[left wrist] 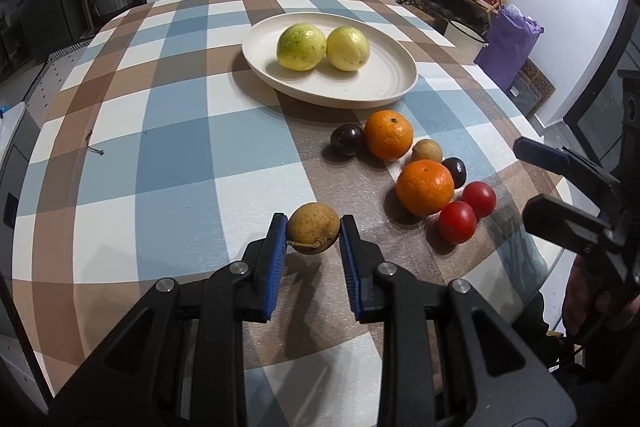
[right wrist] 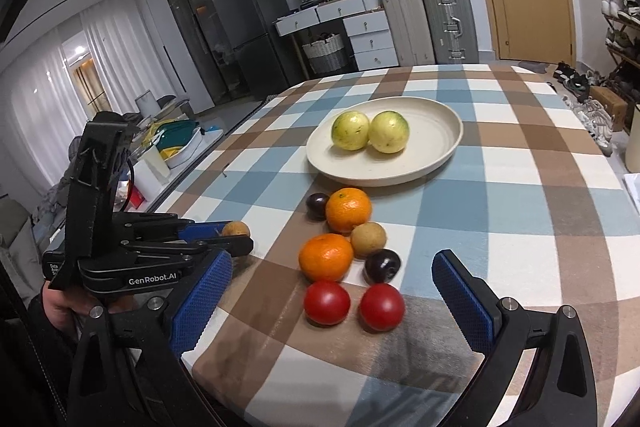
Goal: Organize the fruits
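The left gripper [left wrist: 314,233] pinches a brown fruit [left wrist: 313,233] clear of the table, likely bound for the plate [left wrist: 384,83] at twelve o'clock; the right gripper [right wrist: 332,275], jaws spread, faces the tomatoes [right wrist: 327,302].

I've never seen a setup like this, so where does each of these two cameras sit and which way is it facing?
Left wrist: on the left gripper, looking down its fingers at a small brown round fruit clamped there; right gripper at the edge.
Right wrist: on the open right gripper, facing two red tomatoes; left gripper visible.
Shared: cream oval plate.
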Demonstrator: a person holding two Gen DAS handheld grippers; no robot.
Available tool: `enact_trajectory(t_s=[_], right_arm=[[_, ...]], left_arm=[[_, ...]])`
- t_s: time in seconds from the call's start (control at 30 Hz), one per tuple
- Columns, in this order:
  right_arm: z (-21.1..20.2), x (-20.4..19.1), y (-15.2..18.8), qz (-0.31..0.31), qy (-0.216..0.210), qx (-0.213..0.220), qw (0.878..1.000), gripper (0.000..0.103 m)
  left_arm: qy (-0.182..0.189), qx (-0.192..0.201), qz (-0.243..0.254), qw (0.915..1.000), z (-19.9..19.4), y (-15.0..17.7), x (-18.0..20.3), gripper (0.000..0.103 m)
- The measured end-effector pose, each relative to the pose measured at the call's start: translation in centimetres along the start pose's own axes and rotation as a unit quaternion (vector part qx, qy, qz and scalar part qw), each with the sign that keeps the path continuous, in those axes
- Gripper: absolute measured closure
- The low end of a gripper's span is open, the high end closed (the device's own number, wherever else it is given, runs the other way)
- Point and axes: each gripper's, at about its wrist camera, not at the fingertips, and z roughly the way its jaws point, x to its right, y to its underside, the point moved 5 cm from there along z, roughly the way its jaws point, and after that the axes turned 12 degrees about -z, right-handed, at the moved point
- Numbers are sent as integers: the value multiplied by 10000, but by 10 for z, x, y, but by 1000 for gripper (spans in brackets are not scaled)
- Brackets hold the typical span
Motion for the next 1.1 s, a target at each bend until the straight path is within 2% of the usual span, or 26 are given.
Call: enact_trajectory(t_s=[0.57, 0.67, 0.77, 0.9, 0.93, 1.0, 1.1], right_arm=[[43, -21, -4, -359, -153, -426, 9983, 4], [49, -28, -5, -652, 35, -557, 9963, 13], [56, -29, -4, -782, 208, -731, 9940, 15], [64, -28, 1, -821, 290, -898, 9921, 33], [65, -28, 1, -846, 318, -925, 9916, 33], [67, -27, 3, -903, 431, -979, 9902, 47], [66, -23, 4, -873, 456, -972, 9904, 55]], left_arm=[[54, 113, -325, 9994, -5, -7, -28, 80], [43, 114, -356, 9993, -4, -8, -32, 79], [50, 107, -390, 9992, -2, -9, -35, 80], [58, 104, -414, 9991, -2, -8, -37, 79], [59, 101, -422, 9990, -2, -7, -37, 79], [60, 94, -439, 9990, -1, -7, -39, 79], [59, 95, -456, 9989, -1, -7, -40, 79]])
